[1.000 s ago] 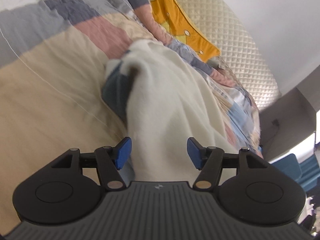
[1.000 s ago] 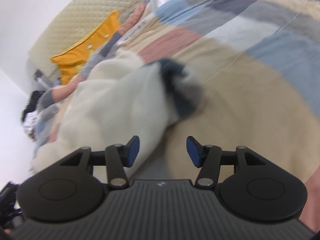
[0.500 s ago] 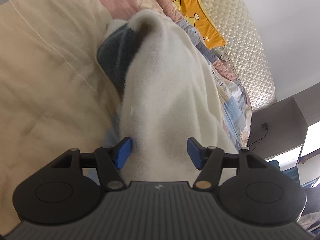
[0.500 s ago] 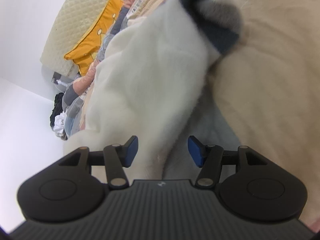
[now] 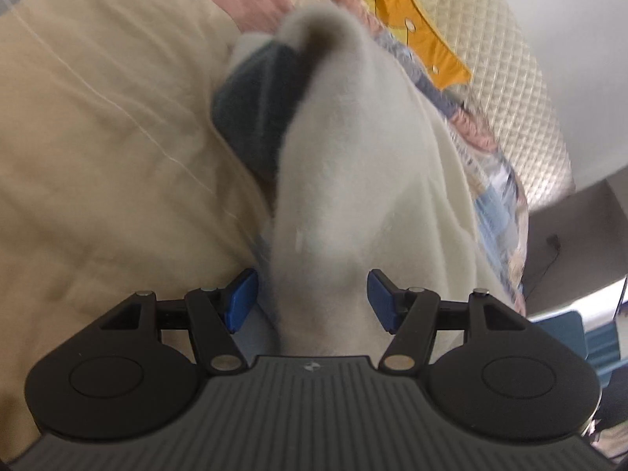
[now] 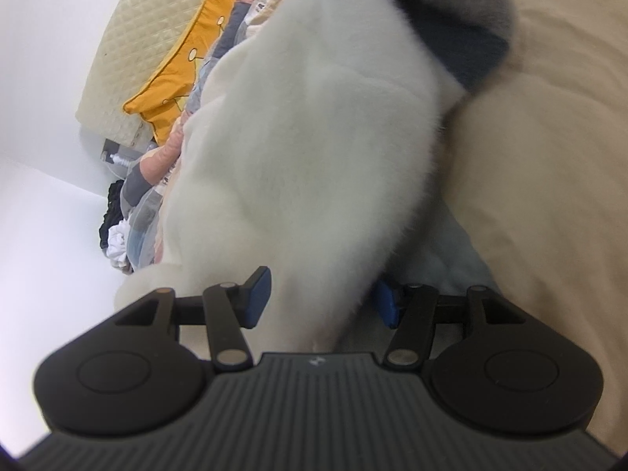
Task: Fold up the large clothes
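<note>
A fluffy white fleece garment with a dark grey-blue end lies bunched in a long ridge on the beige bedcover. My left gripper is open and straddles the near end of that ridge. The fleece sits between the blue pads and is not visibly pinched. In the right wrist view the same garment runs up to its dark end. My right gripper is open around the fleece, and loose pile hides part of its right pad.
A yellow pillow leans on the quilted cream headboard, with a patchwork quilt beyond the garment. A blue seat stands past the bed edge. A heap of dark and white clothes lies by the white wall.
Both grippers have come down and in toward the garment, which now fills the space between each pair of jaws. The right view has rolled. Jaw gaps look the same.
</note>
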